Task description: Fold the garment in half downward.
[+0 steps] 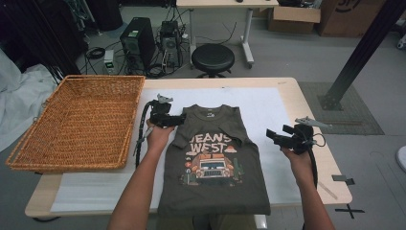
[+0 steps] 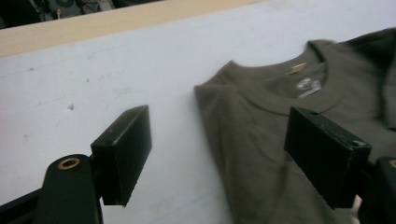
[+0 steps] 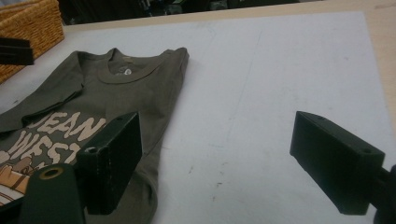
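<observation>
Your olive-green cotton T-shirt with jeep print point(image 1: 214, 163) lies flat, sides folded in, hem over near table edge, collar mid-table.

Left gripper point(image 1: 178, 120) at shirt's left shoulder: jaws wide, nothing between. Risk: pinch catches top layer only (fold springs open).

Right gripper point(image 1: 274, 135) near right edge, jaws wide, empty, apart from shirt.

Woven wicker basket point(image 1: 76, 158) at far-left corner: empty.

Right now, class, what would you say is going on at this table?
A person is folding an olive T-shirt on a white mat, with a gripper in each hand. Both sleeves are already folded in. The left gripper is at the shirt's shoulder, jaws open with nothing pinched. The right gripper hovers open over the mat beside the shirt. A wicker basket waits on the left.
</observation>
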The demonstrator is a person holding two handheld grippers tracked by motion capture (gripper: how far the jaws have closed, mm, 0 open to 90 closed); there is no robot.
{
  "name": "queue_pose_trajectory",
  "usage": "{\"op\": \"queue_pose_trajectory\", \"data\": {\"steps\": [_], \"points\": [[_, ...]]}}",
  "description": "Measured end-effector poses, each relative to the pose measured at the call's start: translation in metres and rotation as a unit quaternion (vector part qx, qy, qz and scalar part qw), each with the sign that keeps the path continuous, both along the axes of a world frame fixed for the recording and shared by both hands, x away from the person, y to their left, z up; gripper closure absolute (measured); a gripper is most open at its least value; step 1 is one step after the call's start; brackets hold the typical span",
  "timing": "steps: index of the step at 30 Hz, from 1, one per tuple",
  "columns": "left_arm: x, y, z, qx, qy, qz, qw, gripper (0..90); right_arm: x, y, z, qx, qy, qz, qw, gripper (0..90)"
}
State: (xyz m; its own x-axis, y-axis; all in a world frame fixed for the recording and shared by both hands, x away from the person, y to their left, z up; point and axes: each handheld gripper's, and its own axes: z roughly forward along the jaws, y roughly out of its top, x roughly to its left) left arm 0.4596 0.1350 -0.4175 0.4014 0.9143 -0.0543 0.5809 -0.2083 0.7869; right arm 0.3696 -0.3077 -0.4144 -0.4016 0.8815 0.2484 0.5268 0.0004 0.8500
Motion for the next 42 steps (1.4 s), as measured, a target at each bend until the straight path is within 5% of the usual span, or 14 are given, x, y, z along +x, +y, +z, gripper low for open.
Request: {"op": "queue_pose_trajectory", "data": {"steps": [11,14,21,25,31,36,39,42], "points": [[0.025,-0.011,-0.029,0.012,0.043,0.021,0.9988,37.0,0.015,0.013,-0.010,-0.001,0.006,0.016,0.9999,17.4],[0.025,-0.008,-0.029,0.012,0.039,0.031,0.9987,44.4,0.023,0.017,-0.010,-0.008,0.007,0.020,0.9997,18.4],[0.023,-0.006,-0.030,0.010,0.028,0.011,0.9995,55.0,0.075,0.047,-0.016,-0.002,0.028,0.023,0.9993,27.1],[0.023,-0.006,-0.030,-0.009,0.037,0.008,0.9993,67.4,0.109,0.078,-0.023,-0.034,0.056,0.048,0.9967,32.9],[0.021,-0.007,-0.029,-0.010,0.043,0.002,0.9990,81.9,0.137,0.101,-0.029,-0.080,0.088,0.075,0.9900,52.0],[0.022,-0.006,-0.029,-0.025,0.050,0.008,0.9984,86.4,0.137,0.101,-0.031,-0.093,0.089,0.069,0.9893,86.0],[0.019,-0.004,-0.026,-0.025,0.049,-0.001,0.9985,87.3,0.133,0.100,-0.028,-0.085,0.086,0.081,0.9894,87.1],[0.011,0.004,-0.017,-0.057,0.033,-0.014,0.9977,87.2,0.122,0.096,-0.019,-0.054,0.055,0.090,0.9929,87.1]]}}
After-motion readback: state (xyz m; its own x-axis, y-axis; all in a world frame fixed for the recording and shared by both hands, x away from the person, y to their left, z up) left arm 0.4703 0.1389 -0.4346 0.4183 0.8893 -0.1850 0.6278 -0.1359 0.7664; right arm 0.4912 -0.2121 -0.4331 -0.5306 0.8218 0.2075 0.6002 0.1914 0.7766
